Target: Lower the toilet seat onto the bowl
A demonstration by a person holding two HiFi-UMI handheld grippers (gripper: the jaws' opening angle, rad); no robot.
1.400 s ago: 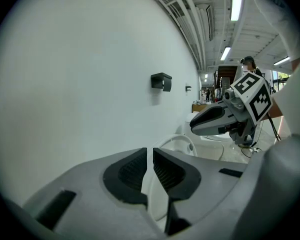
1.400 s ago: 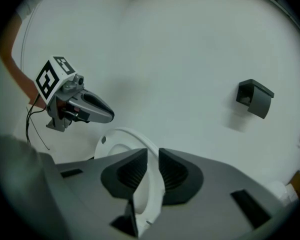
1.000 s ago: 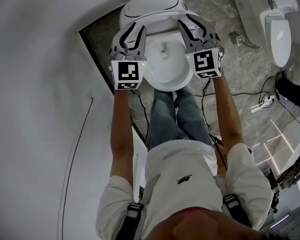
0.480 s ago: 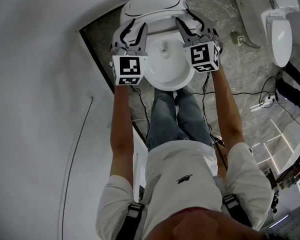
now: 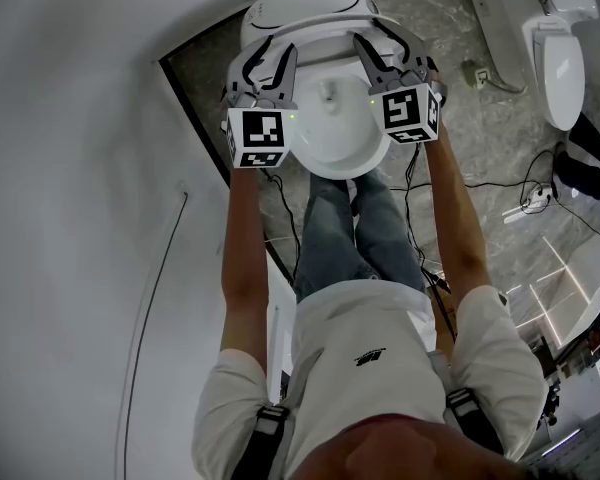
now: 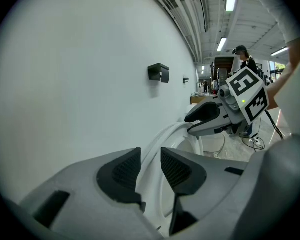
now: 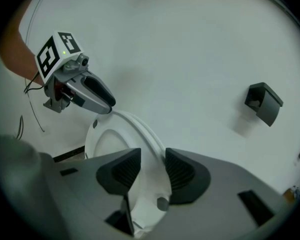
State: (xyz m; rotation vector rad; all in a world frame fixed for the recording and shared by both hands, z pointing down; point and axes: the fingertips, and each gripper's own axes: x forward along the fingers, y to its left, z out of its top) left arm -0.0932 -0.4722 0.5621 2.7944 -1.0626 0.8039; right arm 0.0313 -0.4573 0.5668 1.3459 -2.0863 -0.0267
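The white toilet seat (image 5: 310, 10) stands raised behind the bowl (image 5: 332, 156). My left gripper (image 5: 268, 56) reaches its left edge and my right gripper (image 5: 385, 46) its right edge. In the left gripper view the seat rim (image 6: 166, 133) runs up between the dark pads of the left gripper (image 6: 151, 170); its jaws have just been opening and stand apart around the rim. In the right gripper view the seat (image 7: 115, 140) passes between the pads of the right gripper (image 7: 153, 172); its jaws opened wide, then closed a little, and I see no press on the rim.
A white wall runs along the left with a black wall fixture (image 6: 158, 72) on it. A second toilet (image 5: 560, 58) stands at the upper right. Cables (image 5: 525, 198) lie on the stone floor to the right. The person's legs stand right before the bowl.
Both grippers have moved away from the bowl's front, up to the raised seat's side edges. Their jaws stand wider than one second ago.
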